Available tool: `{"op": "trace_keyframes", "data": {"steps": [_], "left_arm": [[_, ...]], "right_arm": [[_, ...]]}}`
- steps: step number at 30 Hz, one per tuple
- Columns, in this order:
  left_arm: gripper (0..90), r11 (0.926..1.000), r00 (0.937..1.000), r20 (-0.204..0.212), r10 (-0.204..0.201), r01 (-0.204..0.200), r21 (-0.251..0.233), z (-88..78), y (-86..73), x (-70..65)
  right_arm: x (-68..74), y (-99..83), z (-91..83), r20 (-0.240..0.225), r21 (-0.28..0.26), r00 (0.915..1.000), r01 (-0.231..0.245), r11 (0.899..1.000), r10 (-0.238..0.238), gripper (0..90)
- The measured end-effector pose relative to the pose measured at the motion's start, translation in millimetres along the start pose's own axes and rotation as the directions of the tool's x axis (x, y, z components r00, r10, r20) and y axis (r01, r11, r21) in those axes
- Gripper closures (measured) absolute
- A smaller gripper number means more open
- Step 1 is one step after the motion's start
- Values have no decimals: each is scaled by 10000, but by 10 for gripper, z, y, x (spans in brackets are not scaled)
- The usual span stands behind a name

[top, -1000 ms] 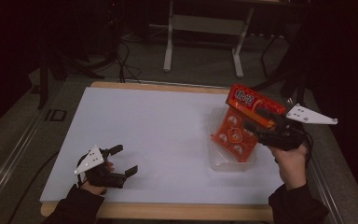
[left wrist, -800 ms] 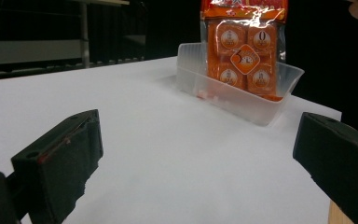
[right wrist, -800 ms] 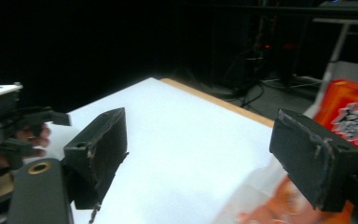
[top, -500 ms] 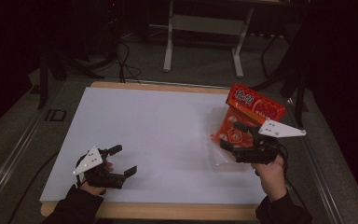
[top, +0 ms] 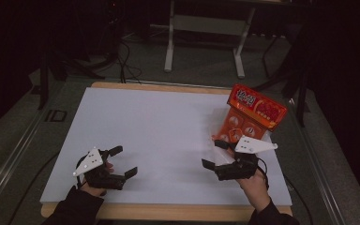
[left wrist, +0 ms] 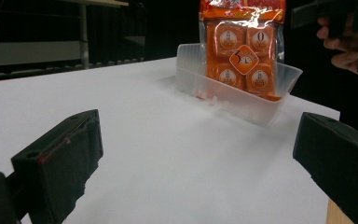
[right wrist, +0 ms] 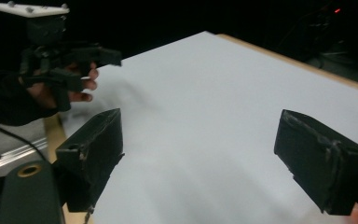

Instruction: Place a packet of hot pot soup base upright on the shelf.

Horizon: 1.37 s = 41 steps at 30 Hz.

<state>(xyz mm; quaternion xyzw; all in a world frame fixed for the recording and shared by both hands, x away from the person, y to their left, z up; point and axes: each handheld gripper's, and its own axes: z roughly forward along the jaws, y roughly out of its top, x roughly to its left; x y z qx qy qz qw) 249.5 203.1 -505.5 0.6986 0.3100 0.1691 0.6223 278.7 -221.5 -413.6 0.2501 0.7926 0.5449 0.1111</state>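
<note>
pack (top: 255,110): far right of desk (top: 159,126), upright in clear tray (left wrist: 261,100), long axis vertical | right gripper (top: 218,154): fingers wide, empty, jaws have just been opening, pack just beyond, far-right | left gripper (top: 124,161): fingers wide, empty, near left, well apart | nearer hand: right

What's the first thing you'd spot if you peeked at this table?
The bright orange snack bag stands out, propped upright in a clear plastic tray at the far right of the white table. Nearer the person, the left gripper and right gripper sit with open, empty jaws.
</note>
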Motion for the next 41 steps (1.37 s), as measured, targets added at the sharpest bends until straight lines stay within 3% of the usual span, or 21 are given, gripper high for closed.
{"op": "trace_keyframes", "data": {"steps": [12, 19, 24, 32, 41], "left_arm": [[22, 10000, 10000, 33, 61, -61, -40, -6, 4, -9], [22, 10000, 10000, 44, 60, -60, -73, -10, 2, -7], [22, 9999, 10000, 31, 55, -55, -94, -11, 4, -8], [22, 9999, 10000, 50, 67, -66, -128, -7, -4, -7], [22, 9999, 10000, 84, 38, -37, -141, 8, -6, -8]], "right_arm": [[121, -198, 70, -124, 139, 9999, 11, 9999, -9, 154], [151, -343, 99, 50, 345, 9999, -155, 9993, 154, 154], [182, -427, 111, 249, 464, 9997, 30, 9989, -42, 154], [182, -489, 154, 158, 732, 9998, 130, 9972, -142, 154], [150, -492, 138, 132, 609, 9999, 38, 9981, -46, 154]]}}
